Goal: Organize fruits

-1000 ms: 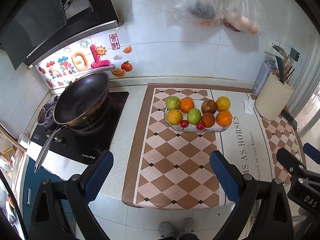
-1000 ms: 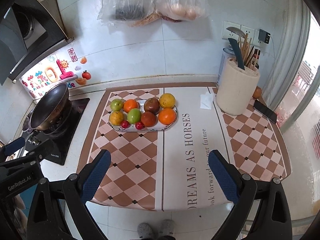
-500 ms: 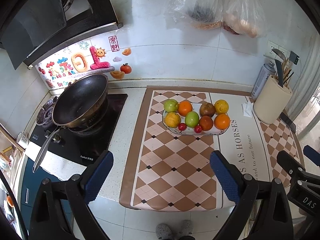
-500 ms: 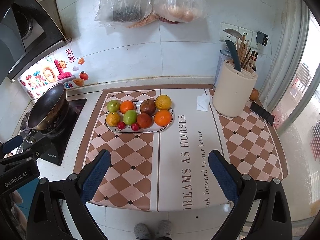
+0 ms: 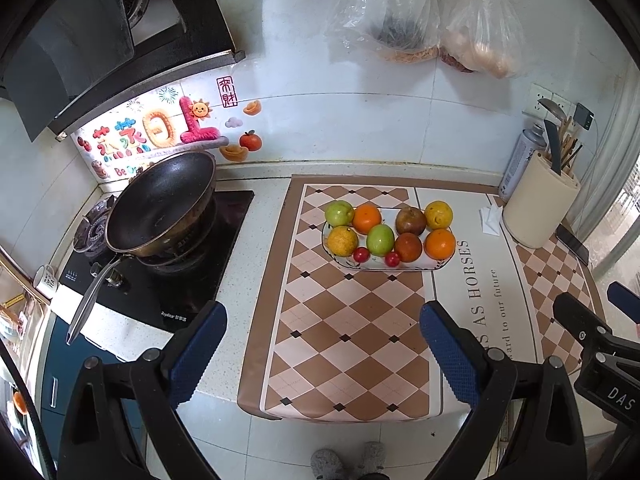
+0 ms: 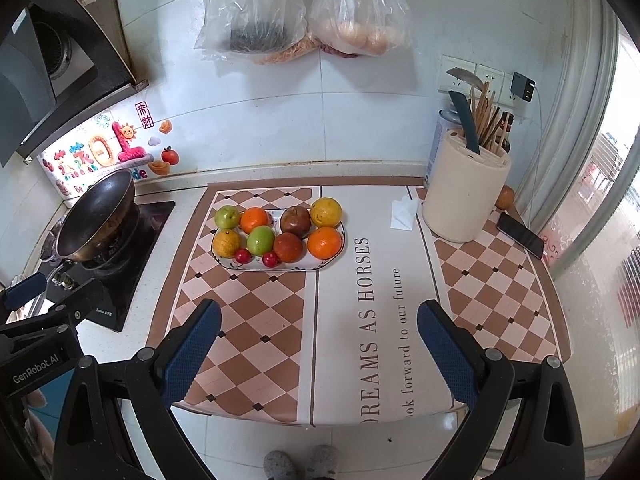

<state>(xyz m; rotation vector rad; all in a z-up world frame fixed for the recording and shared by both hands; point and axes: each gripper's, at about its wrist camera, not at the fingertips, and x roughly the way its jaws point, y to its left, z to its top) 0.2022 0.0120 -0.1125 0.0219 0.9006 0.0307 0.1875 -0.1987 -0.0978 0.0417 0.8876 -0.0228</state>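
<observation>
Both grippers held above the near edge of the counter, well apart from the fruit. Left gripper spread wide, nothing between its fingers; right gripper likewise released and empty. Fruits sit on a white plate on the checkered mat, toward the far side — two rows: green apple, orange, dark brown fruit, yellow citrus in the far row; near row has another yellow, green, brown and orange one, plus two small red fruits at the plate's near rim. Wok on the stove at left, cream utensil holder at far right.
</observation>
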